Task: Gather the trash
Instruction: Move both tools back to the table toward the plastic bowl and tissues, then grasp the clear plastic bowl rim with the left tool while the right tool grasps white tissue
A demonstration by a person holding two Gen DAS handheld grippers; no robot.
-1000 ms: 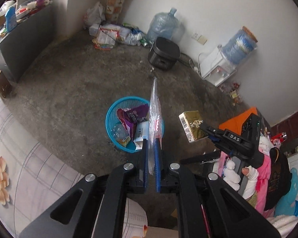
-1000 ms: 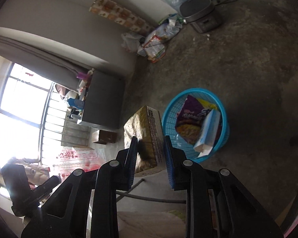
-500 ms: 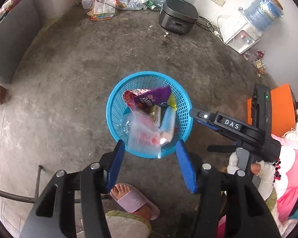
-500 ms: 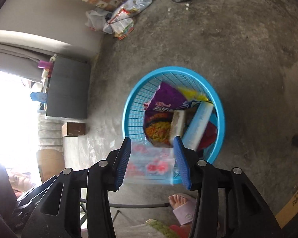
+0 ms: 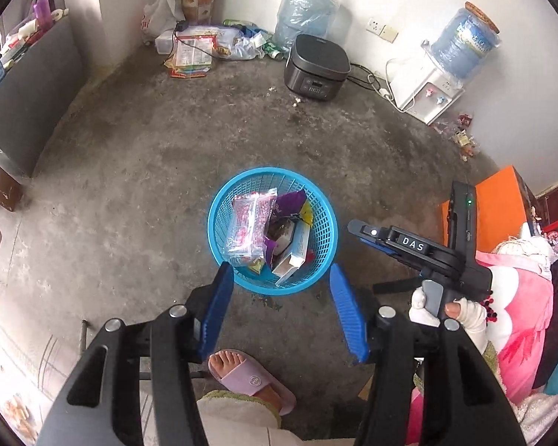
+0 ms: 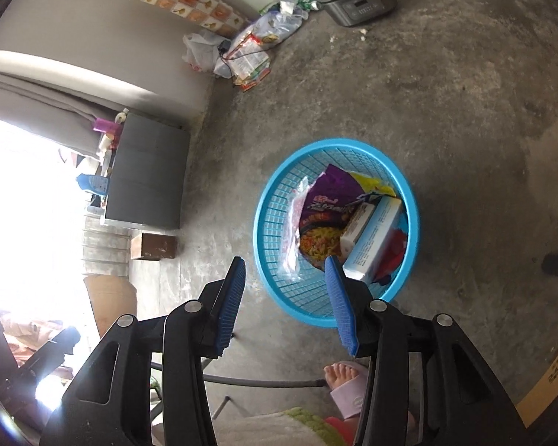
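Left wrist view: the left claw stands wide with nothing between its blue pads, its jaws having just been opening. Just past the fingertips, at 12 o'clock, one blue basket sits on the concrete floor. Inside it lie a clear red-printed wrapper on the 9 o'clock side, a purple noodle packet and a white-and-blue carton. At 3 o'clock the right claw shows from the side, gripped by a gloved hand. One foot in a pale slipper rests at 6 o'clock. Far off, at 12 to 1 o'clock, stand a dark rice cooker, two water bottles, one on the floor and one on a white dispenser, and at 11 o'clock a heap of bags and papers.

Right wrist view: the right claw is likewise apart and empty, having just been opening; its right fingertip overlaps the basket rim, hiding part of the trash. Only here do the window at 9 o'clock and the second small box lying on the carton show plainly. The dispenser is out of frame. The grey cabinet stands at 10 o'clock.
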